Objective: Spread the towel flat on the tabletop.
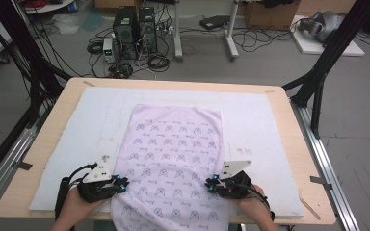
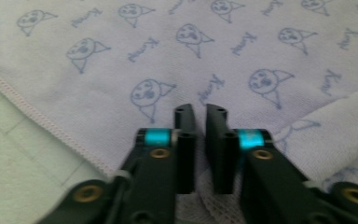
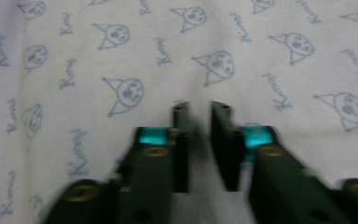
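High view: a lilac printed towel [image 1: 173, 163] spread lengthwise down the middle of the white mat [image 1: 67, 139], far end flat, near end spilling over the table's near edge. Left gripper [image 1: 123, 183] clamped onto the towel's left hem, right gripper [image 1: 209, 185] clamped onto the right hem — both near the near end, level with each other.

Left gripper view: jaws drawn almost together, a thin strip of towel edge [image 2: 200, 200] pinched between them, stitched hem [image 2: 42, 121] running off to the left, a raised fold at the right.

Right gripper view: same story, jaws nearly closed with cloth [image 3: 200, 196] bunched in the narrow gap.

Judged from this: grasp made on both sides, but no fold yet — towel lying open and single-layered on the mat. Probably left to do: lifting the near end, carrying it toward the far edge, laying it down square, then letting go.
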